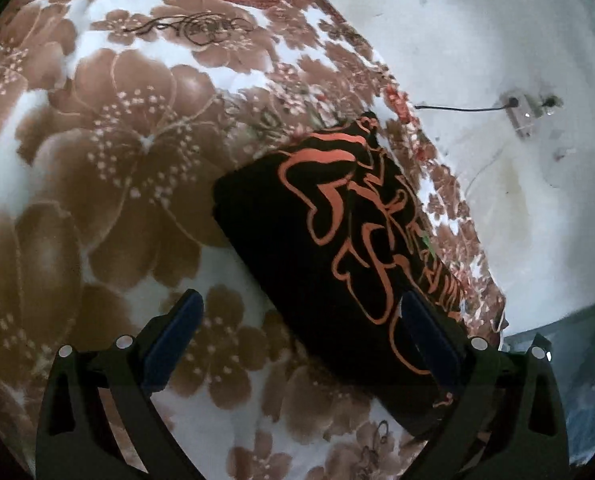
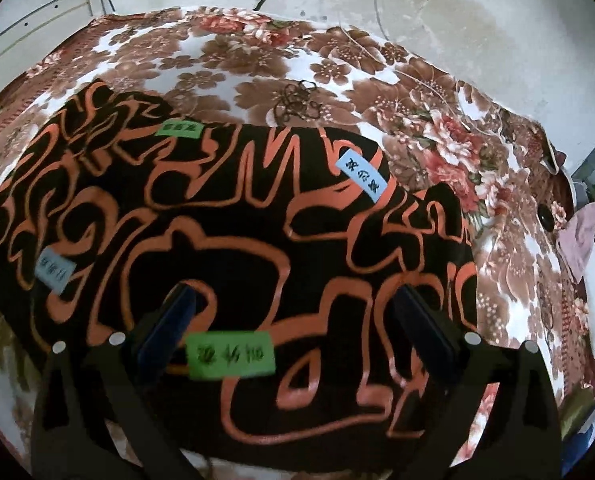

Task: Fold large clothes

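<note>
Two grippers, both empty, over one big floral blanket that covers the bed, so I'll place everything off that. On the blanket lies the garment, black with orange squiggles, already folded down to a thick rectangular block. In the left view it sits toward the blanket's edge, by the white wall.

Left gripper has its jaws spread about as wide as they go, nothing pinched. One finger is over bare blanket, the other over the garment's near end. Right gripper is also wide open and hangs over the garment's middle, gripping nothing. A green label shows between its fingers, a smaller green one sits at the far edge, and there's a blue tag plus another pale one.

My read: the folding is mostly done and this looks like letting go after a fold. If another fold is wanted, the next move needs an edge pinched through several layers, or else just a pat flat.

Hard to make out: the label text is blurred, the garment's near edge is cut off behind the fingers, and I can't tell what kind of clothing it is. There's clutter past the blanket's right edge, unclear what
</note>
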A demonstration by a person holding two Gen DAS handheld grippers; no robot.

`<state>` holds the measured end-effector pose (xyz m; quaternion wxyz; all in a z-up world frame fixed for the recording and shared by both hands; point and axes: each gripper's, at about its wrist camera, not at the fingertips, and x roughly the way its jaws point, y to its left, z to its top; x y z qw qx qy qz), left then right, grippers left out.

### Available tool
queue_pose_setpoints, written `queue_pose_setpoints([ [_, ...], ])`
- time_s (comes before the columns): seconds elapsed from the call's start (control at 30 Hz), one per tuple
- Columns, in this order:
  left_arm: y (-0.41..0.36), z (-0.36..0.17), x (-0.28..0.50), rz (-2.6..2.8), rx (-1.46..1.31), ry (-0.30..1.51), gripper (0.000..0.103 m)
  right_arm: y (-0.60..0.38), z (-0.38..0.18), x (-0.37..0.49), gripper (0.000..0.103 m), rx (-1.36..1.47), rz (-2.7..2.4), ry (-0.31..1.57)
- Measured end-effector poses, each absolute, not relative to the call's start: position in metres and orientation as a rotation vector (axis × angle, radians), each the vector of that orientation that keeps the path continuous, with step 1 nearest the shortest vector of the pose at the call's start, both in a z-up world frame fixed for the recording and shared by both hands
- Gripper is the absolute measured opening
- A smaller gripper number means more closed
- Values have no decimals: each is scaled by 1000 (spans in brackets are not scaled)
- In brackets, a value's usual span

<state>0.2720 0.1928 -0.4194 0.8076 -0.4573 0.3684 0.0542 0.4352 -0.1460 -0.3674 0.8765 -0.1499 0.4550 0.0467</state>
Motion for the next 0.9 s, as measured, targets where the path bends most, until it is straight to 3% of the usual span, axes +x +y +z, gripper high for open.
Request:
queue_pose_setpoints([
  [0.3,180,-473,318,96,-879,808,97,-152,-391,433,98,-270,40,989],
  [0.73,172,-433,367,-46,-893,689,97,-147,-402,433,98,-271,-2,997],
  [0.9,184,-479,351,34,-900,784,95,-144,-406,433,98,-261,-24,995],
])
